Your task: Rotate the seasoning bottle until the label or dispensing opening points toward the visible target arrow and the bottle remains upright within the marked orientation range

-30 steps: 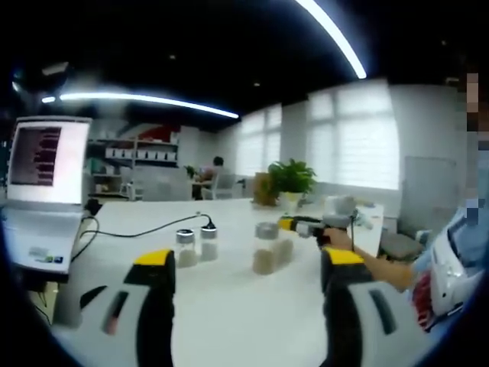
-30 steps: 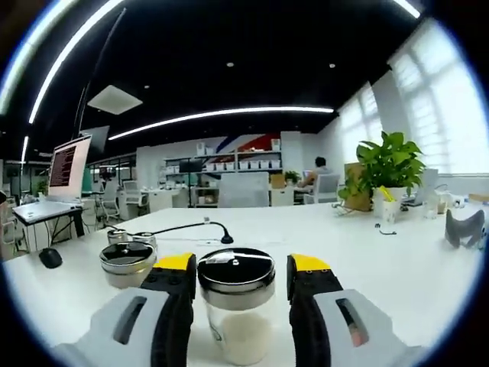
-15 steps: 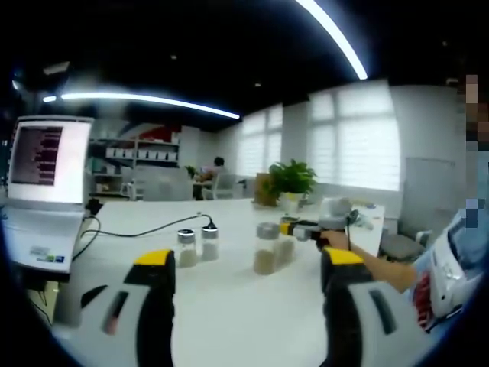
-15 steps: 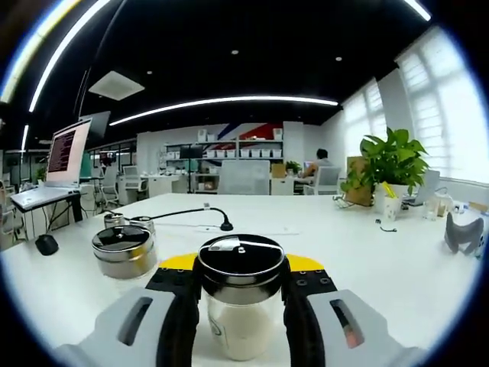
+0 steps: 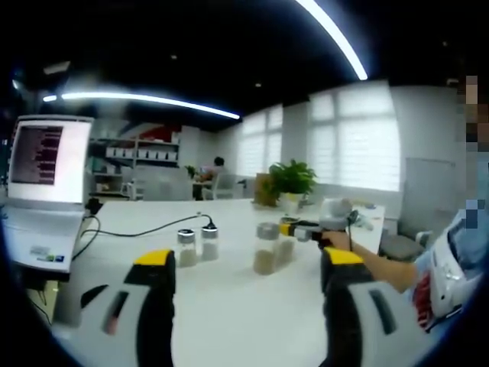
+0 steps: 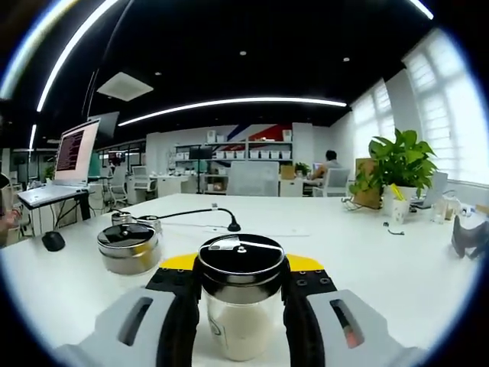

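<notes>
A: In the left gripper view, your left claw (image 5: 243, 277) stands wide open and holds nothing; the bottle (image 5: 266, 248) sits upright on the table (image 5: 229, 306), well ahead.

B: And the right gripper view?

A: Your right claw (image 6: 241, 284) is clamped on the bottle (image 6: 241, 304). You're mid-grasp; next, twist it level. I see no arrow.

no legible text, monitor (image 5: 46, 157) lines and bottle (image 6: 241, 306) mark too blurred

bottle (image 6: 240, 306): clear glass, glossy metal lid | table (image 6: 397, 267): smooth white
</notes>
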`<state>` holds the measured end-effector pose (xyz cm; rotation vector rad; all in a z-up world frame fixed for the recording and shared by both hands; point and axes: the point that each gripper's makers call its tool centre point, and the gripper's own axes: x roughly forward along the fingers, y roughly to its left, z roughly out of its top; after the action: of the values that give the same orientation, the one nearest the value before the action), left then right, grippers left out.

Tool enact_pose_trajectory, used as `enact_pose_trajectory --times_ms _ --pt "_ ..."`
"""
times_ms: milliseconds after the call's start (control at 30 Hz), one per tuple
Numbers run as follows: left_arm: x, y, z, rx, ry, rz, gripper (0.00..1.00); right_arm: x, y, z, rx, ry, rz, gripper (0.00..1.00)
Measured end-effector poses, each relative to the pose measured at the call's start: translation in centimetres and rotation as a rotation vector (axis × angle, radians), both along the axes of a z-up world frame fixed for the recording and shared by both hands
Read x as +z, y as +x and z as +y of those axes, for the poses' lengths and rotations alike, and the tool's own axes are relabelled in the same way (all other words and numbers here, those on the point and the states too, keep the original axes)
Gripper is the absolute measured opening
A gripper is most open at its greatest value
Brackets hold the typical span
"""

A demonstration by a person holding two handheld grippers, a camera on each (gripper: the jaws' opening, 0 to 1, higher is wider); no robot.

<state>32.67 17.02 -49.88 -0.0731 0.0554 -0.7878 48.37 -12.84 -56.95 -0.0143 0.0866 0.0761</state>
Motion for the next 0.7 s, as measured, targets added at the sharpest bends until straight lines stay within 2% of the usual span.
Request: enact_pose_trajectory --times_ms 100,267,567,700 --pt "-0.1 0.1 0.1 0.002 0.004 0.003 0.82 0.0 0.0 0.7 0.082 0.006 -0.002 0.41" --pt "-0.1 0.0 0.0 0.001 0.004 0.003 0.82 -0.1 -0.2 0.8 0.142 0.008 0.015 0.41" --pt "-0.1 0.1 0.2 0.000 0.007 0.008 0.82 -0.3 -0.6 1.8 0.297 -0.001 0.039 0.41" --pt "0.0 0.1 0.2 -0.001 0.004 0.007 0.82 -0.4 -1.0 2.5 0.436 -0.011 0.056 0.41"
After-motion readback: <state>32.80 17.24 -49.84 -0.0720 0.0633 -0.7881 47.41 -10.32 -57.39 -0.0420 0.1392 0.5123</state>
